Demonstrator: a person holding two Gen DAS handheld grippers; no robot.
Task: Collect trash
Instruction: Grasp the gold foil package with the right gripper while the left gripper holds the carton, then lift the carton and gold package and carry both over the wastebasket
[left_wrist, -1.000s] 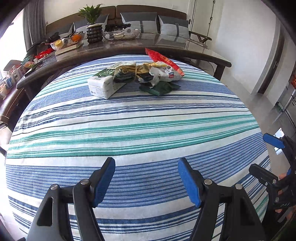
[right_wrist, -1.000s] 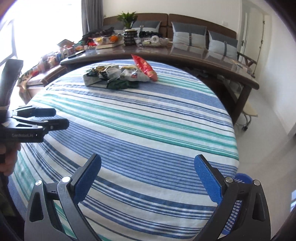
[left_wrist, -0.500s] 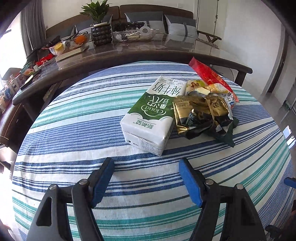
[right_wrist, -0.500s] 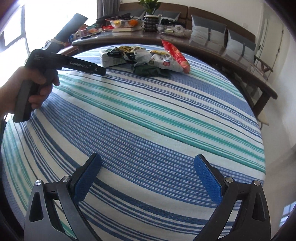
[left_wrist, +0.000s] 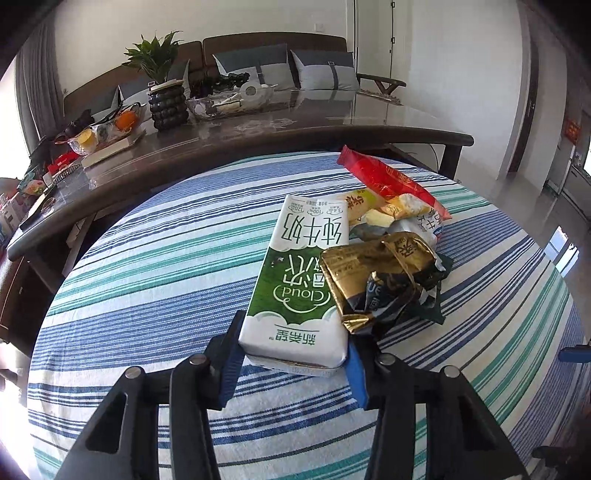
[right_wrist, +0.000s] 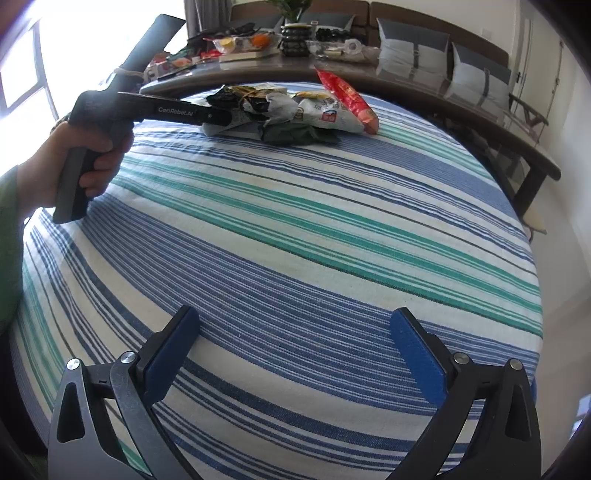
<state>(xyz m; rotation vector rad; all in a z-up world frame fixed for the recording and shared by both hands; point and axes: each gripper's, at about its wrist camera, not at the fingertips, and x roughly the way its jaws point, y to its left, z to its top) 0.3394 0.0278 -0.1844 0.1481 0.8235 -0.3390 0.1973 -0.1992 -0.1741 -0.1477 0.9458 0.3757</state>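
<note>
1. A hand (right_wrist: 79, 162) at the far left of the right wrist view holds the left gripper (left_wrist: 293, 363), which a second ago hung over bare striped cloth (left_wrist: 147, 266) and now sits at the near end of the trash pile.
2. Its jaws have just been closing, and the carton (left_wrist: 303, 273) is now between them: the blue pads (left_wrist: 231, 363) lie against both sides of its near end. The left gripper looks clenched on the carton, though the carton's far end lies flat on the cloth.
3. Just right of the carton, touching it, lies a crumpled gold wrapper (left_wrist: 376, 273) on a dark green wrapper (left_wrist: 432, 310).
4. Behind them lie a white bag (left_wrist: 421, 225) and a red packet (left_wrist: 388, 181), its tip raised toward the far edge. All the trash sits in one heap at the back of the round worktop (right_wrist: 332, 229).
5. The right gripper (right_wrist: 295, 354) hangs over bare cloth well short of the heap, its jaws wide apart and nothing between them.
6. My reading: the first pickup is under way. The grip is at one end only, so the carton may tilt or drag the gold wrapper when lifted. No bin shows clearly.
</note>
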